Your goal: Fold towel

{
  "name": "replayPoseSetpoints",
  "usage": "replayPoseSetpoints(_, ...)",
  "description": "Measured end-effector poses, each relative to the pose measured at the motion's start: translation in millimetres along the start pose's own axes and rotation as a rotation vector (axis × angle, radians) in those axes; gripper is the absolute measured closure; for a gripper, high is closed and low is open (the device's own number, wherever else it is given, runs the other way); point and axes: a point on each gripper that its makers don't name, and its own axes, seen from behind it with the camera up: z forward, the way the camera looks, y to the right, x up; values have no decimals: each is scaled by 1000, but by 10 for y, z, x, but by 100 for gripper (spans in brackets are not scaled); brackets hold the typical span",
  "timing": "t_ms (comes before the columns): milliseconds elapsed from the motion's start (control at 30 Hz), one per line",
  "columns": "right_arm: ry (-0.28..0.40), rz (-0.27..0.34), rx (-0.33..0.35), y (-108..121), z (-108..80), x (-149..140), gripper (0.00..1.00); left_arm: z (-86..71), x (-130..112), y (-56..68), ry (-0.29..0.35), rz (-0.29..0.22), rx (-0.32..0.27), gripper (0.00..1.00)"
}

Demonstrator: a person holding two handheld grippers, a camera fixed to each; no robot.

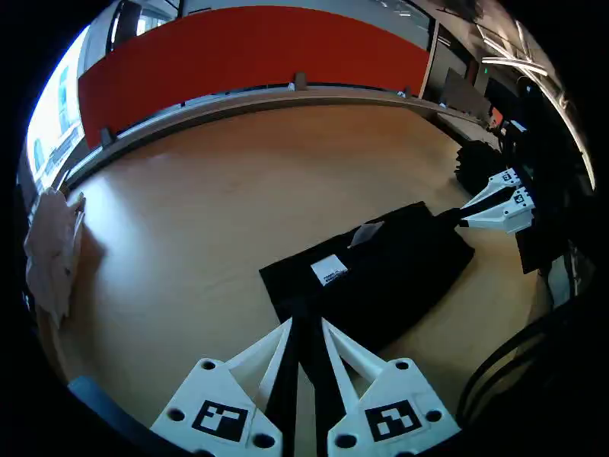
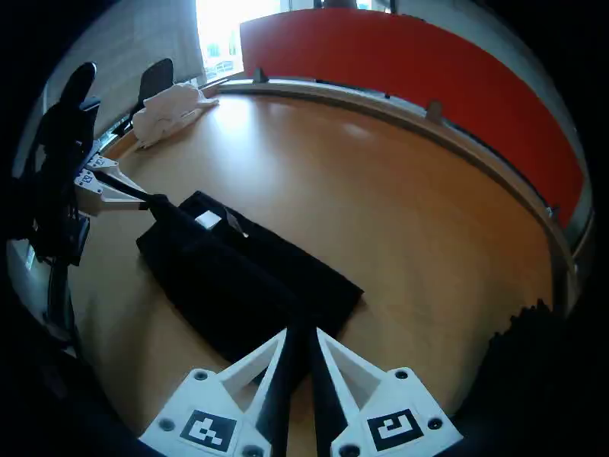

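Left gripper view: your left claw (image 1: 306, 312) is clamped on the black towel's (image 1: 396, 263) near end, and your right claw (image 2: 301, 318) grips the far end. The towel lies folded on the bench (image 1: 228, 198). It looks soft and limp, so hold it by the corners.

Our right claw (image 2: 301, 329) pinches the near edge of the black folded cloth towel (image 2: 221, 282); ahead-left, the left claw (image 2: 151, 202) grips its far end.

Black towel (image 1: 381, 282), folded in long strip, flat on wood table (image 1: 228, 198), white tag (image 1: 329, 270) up.
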Motion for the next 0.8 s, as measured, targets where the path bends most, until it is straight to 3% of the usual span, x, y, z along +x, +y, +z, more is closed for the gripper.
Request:
replayPoseSetpoints(433,-12,24,-57,115,165,11,80,185,2,-81,-15,-14,23,87)
replayPoseSetpoints(800,-26,25,-118,270,233,-15,54,296,63,-183,-18,27,62,75)
